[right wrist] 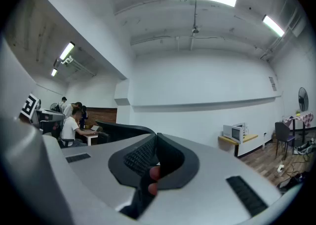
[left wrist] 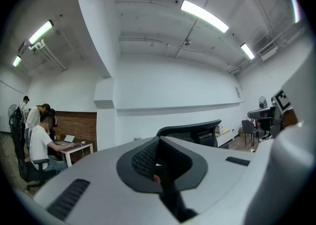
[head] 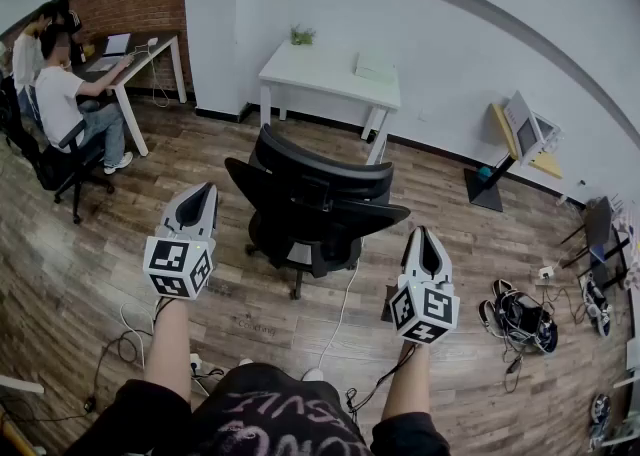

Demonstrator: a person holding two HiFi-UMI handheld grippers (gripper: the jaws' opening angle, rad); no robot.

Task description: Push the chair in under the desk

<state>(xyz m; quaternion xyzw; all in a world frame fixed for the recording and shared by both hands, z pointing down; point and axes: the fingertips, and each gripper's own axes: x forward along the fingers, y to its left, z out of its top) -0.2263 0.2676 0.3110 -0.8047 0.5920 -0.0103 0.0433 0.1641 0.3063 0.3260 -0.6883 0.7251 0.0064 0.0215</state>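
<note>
Right, both hand-held grippers are empty. Left hand-held gripper [head: 203,192]: jaws pressed together, nothing between them; its own view [left wrist: 159,142] confirms. Right hand-held gripper [head: 421,236]: same, jaws together on nothing [right wrist: 155,137]. Neither touches anything.

They point forward, one on each side of the chair [head: 315,199], just short of it. Left is level with its left edge, right is near its right edge.

The black chair stands on the wooden floor [head: 90,274], well apart from the white table [head: 330,74] and roughly in line with it. The backrest looks turned toward the person, but I can't be sure from above.

On the table there is a small plant [head: 302,36] at the back and a flat white item [head: 375,66] to the right. A white cable [head: 343,304] lies on the floor by the chair base.

My read on the step: approach, with the push not started.

Next move, as I judge it: set both closed tips against the near side of the chair at even height and push straight toward the table. Keep the chair centred between the table legs. Uneven pressure will probably swivel it, and the cable could catch a castor.
</note>
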